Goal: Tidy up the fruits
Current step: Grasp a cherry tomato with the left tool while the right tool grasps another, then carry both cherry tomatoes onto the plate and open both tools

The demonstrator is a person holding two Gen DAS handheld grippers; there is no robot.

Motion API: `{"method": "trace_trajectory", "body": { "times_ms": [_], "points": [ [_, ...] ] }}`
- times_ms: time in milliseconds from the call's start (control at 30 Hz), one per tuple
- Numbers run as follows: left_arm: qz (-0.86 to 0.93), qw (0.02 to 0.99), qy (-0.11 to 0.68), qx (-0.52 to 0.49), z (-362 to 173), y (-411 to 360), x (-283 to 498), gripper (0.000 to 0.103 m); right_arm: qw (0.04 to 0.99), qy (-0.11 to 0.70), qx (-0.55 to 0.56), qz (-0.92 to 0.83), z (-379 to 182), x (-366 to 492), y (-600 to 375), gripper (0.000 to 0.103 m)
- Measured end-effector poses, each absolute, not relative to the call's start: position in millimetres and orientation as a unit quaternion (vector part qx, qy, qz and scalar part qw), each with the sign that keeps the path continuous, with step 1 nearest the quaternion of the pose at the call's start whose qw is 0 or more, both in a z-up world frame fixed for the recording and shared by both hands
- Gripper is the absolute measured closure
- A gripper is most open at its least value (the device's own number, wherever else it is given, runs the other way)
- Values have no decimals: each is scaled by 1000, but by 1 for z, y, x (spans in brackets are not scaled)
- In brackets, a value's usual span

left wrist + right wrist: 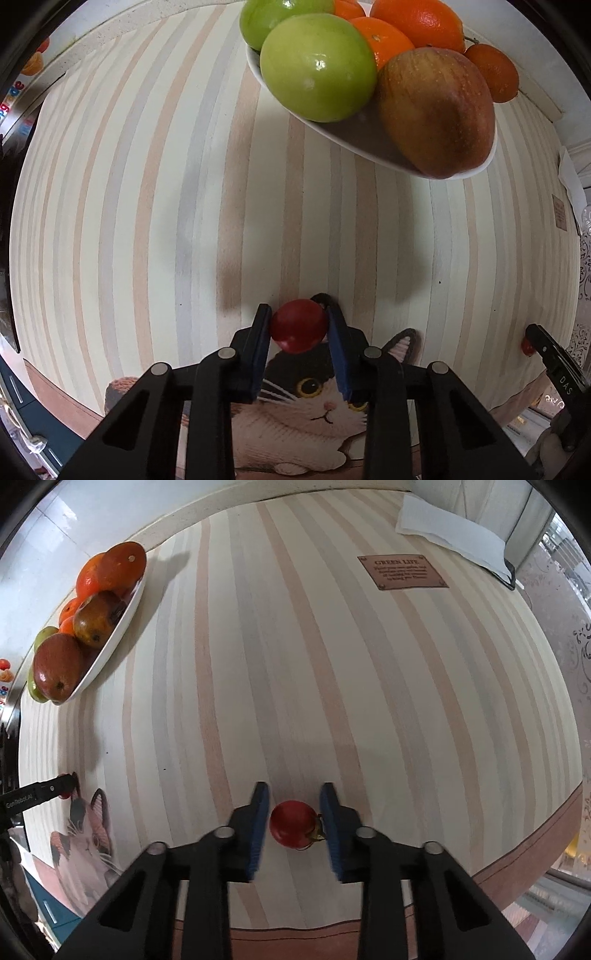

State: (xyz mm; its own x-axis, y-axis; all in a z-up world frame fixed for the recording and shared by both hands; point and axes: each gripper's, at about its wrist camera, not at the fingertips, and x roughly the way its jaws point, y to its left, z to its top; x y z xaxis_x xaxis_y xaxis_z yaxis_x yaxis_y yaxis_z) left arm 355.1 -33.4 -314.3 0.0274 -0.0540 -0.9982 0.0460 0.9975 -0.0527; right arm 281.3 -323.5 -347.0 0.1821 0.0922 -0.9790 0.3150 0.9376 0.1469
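My left gripper (298, 320) is shut on a small red tomato (298, 325) and holds it above the striped tablecloth (184, 206), short of the white fruit bowl (343, 134). The bowl holds green apples (317, 68), a red apple (437, 110) and oranges (417, 22). My right gripper (294, 812) is around a second small red tomato (293, 823) with a stem, which lies on the cloth. Its jaws stand slightly apart from it on the left and close on the right. The bowl also shows in the right wrist view (107, 642) at far left.
A brown label (402, 572) and a folded white paper (450, 531) lie at the far right of the table. A cat picture (314, 406) is printed at the cloth's near edge. The right gripper shows at the left view's right edge (550, 354).
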Motion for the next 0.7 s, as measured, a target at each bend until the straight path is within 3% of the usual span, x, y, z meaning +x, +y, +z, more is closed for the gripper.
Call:
{"method": "trace_trajectory", "body": {
  "times_ms": [200, 400, 500, 700],
  "points": [
    [-43, 726, 686, -15, -287, -22, 355, 76, 767, 615, 174, -55, -330, 289, -317, 78],
    [-75, 748, 657, -53, -225, -21, 364, 76, 784, 586, 203, 1, -302, 318, -297, 78],
    [-101, 759, 640, -64, -191, -27, 384, 76, 789, 571, 223, 41, -291, 347, -281, 78],
    [-126, 763, 631, -54, -174, -35, 448, 76, 785, 545, 274, 107, -286, 403, -235, 78]
  ]
}}
